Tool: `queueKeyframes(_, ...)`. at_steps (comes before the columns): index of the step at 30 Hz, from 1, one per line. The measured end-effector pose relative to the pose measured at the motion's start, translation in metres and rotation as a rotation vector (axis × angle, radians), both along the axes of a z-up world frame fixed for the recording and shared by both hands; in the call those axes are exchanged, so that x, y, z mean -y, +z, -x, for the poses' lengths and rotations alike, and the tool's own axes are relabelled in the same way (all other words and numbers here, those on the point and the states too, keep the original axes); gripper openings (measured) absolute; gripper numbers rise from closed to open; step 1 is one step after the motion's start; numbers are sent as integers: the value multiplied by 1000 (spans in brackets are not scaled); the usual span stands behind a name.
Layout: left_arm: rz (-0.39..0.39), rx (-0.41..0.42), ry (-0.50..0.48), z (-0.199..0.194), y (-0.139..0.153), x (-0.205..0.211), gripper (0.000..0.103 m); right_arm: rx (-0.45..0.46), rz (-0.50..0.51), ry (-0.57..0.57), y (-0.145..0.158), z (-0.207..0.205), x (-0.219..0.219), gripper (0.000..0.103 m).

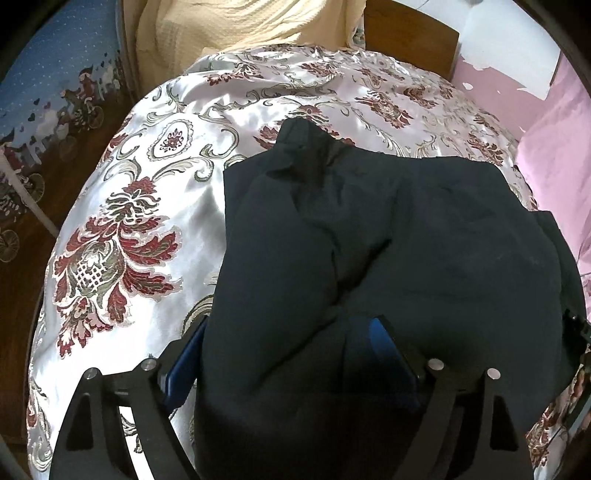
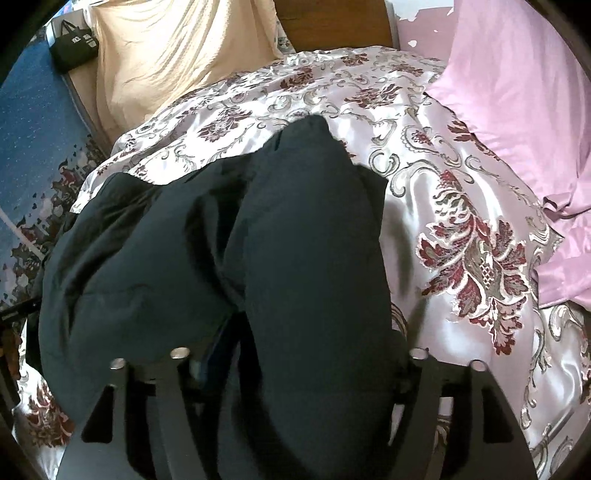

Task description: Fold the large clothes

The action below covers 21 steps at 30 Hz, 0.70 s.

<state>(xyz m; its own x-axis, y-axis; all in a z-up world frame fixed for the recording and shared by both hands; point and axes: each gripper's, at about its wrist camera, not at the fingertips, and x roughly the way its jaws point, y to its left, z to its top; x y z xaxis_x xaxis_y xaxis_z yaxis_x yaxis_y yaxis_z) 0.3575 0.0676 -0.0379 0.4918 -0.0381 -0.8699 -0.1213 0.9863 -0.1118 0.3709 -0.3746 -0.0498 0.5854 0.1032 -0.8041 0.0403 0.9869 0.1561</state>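
Observation:
A large black garment [image 1: 388, 240] lies bunched on a satin floral bedspread [image 1: 147, 192]. It also shows in the right wrist view [image 2: 207, 251]. My left gripper [image 1: 288, 347] has a thick fold of the black cloth between its blue-padded fingers [image 1: 384, 343]; the jaws stand wide around the bunch. My right gripper [image 2: 303, 362] likewise has a thick fold between its fingers [image 2: 218, 350], and the cloth hides its fingertips. The bedspread shows in the right wrist view too [image 2: 461, 240].
A cream blanket [image 1: 229, 26] and a wooden headboard [image 1: 410, 40] are at the far end. Pink bedding [image 2: 517, 92] lies to the right. A blue patterned cloth [image 1: 55, 81] hangs at the left. A black bag [image 2: 74, 44] sits far left.

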Motion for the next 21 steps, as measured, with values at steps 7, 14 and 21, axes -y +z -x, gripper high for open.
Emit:
queueKeyframes(7,-6,9,0,4,0,2,103,38,60,1,10,6,-5,81)
queueKeyframes(14,-1,60,17,9,6,-2,103,88,102,16,24,12,-12,98)
queueKeyframes(21,14,127,41,16,14,-11,103,112,116,9,28,16,-16,101)
